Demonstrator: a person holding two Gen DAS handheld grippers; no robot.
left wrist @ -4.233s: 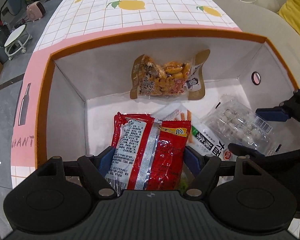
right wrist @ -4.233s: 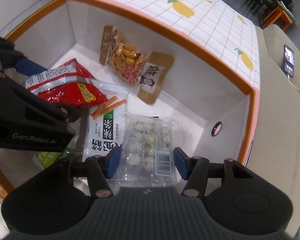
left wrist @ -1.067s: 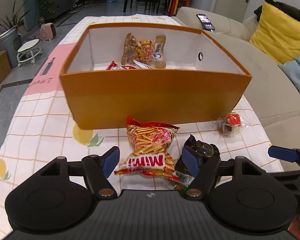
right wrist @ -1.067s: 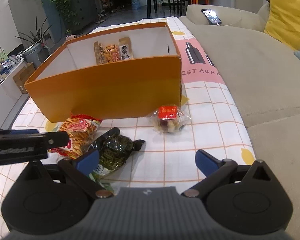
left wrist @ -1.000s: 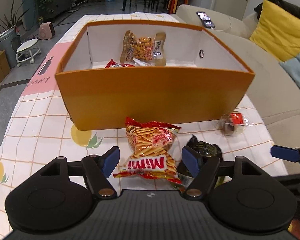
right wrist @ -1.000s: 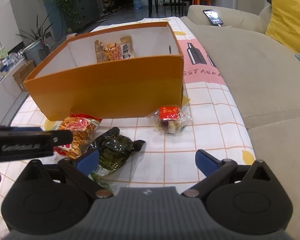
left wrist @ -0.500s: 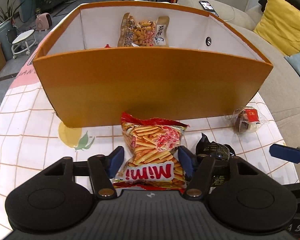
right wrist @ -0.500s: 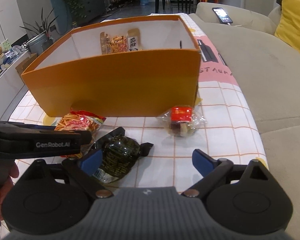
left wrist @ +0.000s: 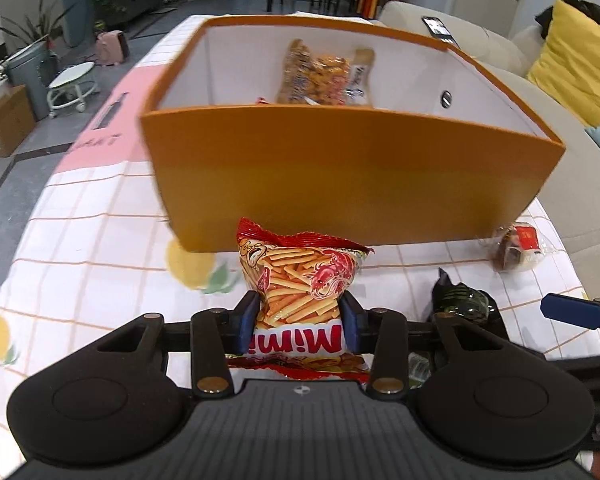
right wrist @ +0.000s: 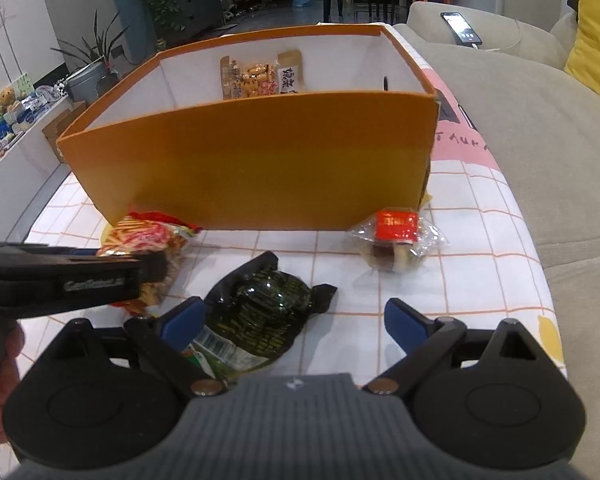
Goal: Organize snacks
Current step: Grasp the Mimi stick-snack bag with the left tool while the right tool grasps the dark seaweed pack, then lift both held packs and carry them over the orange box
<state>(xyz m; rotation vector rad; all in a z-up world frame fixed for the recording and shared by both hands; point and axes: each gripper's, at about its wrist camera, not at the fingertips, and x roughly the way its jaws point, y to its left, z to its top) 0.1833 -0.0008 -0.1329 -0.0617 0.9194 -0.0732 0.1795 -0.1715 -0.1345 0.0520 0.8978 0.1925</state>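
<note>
- Snack bag [left wrist: 300,292] in red and yellow, printed with fries, a shrimp and the word "Mimi", sits squeezed between the two blue fingers [left wrist: 247,320] of the left gripper [left wrist: 298,322], just in front of the orange box [left wrist: 340,176]; whether its bottom edge touches the table [left wrist: 92,248] is hard to tell.
- Seen from the right wrist, the same bag [right wrist: 148,248] shows behind the left gripper's black arm [right wrist: 72,280].
- Right gripper [right wrist: 292,320] has its fingers spread wide and holds nothing; a dark green wrapped packet [right wrist: 256,316] lies on the table between them, close to the left-hand finger [right wrist: 182,318].
- That green packet [left wrist: 460,300] also shows in the left view, just to the right of the held bag.
- A small clear-wrapped snack with a red label [right wrist: 396,240] lies on the table near the box's right front corner, apart from both grippers.
- The box is open-topped with white inner walls; a clear pouch of orange-brown snacks [left wrist: 324,76] leans on its far wall.
- The box's tall front wall stands between both grippers and the inside of the box.
- The table carries a white checked cloth with lemon prints.
</note>
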